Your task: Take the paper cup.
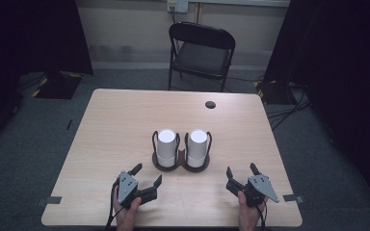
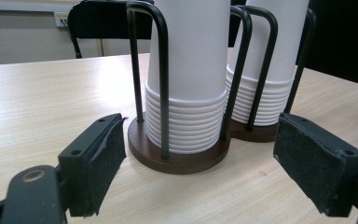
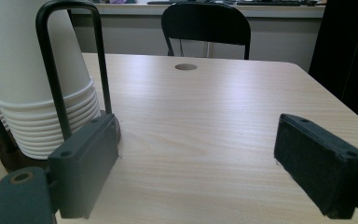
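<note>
2 stacks of white cups (image 1: pixel 166 147) stand in a dark holder (image 1: pixel 180 165) mid-bench (image 1: pixel 115 120), tops cropped in gripper views. Left tongs (image 1: pixel 148 174) and right tongs (image 1: pixel 242 172) gape, seemingly empty. Dim room; black chair (image 1: pixel 201 53) behind.

The high view cuts off both forearms at its bottom edge, leaving only the hands behind the left gripper (image 1: pixel 148 177) and right gripper (image 1: pixel 241 169). In the left gripper view, the tops of both cup stacks (image 2: pixel 191 70) and the wire holder (image 2: pixel 161 74) run past the upper edge. The right gripper view crops the near stack (image 3: pixel 32 79) at left and top. The chair's (image 3: pixel 206 23) seat hides behind the table (image 3: pixel 223 107); the wall socket (image 1: pixel 177 5) is too small to read.
</note>
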### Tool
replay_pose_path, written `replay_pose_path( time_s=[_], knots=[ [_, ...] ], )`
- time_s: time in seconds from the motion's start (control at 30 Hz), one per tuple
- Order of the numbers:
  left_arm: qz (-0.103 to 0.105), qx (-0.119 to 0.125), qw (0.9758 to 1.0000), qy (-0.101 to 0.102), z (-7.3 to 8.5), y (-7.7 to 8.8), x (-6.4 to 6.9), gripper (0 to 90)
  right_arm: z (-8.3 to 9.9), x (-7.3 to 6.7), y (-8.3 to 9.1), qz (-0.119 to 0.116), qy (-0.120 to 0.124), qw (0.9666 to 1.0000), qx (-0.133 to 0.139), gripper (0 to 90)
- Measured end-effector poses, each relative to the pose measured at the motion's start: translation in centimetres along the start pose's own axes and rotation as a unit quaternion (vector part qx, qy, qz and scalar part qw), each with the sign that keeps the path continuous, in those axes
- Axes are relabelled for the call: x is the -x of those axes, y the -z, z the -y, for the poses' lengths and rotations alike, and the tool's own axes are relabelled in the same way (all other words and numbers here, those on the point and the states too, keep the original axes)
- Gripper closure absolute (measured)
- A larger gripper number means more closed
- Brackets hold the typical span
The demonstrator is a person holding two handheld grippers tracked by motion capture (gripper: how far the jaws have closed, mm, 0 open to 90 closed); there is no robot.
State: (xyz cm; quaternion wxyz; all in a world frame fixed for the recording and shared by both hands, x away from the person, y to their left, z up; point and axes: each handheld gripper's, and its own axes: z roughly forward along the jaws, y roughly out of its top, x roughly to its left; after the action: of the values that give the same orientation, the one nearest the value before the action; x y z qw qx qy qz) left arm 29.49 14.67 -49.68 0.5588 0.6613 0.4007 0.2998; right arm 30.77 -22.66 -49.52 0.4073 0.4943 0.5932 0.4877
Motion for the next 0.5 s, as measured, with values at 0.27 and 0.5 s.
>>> replay_pose_path(
  time_s=[0.27, 0.5],
  knots=[
    [0.006, 0.005, 0.9999, 0.011, -0.3, 0.2, -0.3, 16.5, 0.0, 0.0, 0.0, 0.001, -0.001, 1.0000, -0.001, 13.0],
    [0.027, 0.006, 0.9995, 0.014, -1.1, 0.1, -0.1, 16.1, -0.1, -0.1, -0.1, -0.004, 0.005, 0.9999, -0.008, 13.1]
  ],
)
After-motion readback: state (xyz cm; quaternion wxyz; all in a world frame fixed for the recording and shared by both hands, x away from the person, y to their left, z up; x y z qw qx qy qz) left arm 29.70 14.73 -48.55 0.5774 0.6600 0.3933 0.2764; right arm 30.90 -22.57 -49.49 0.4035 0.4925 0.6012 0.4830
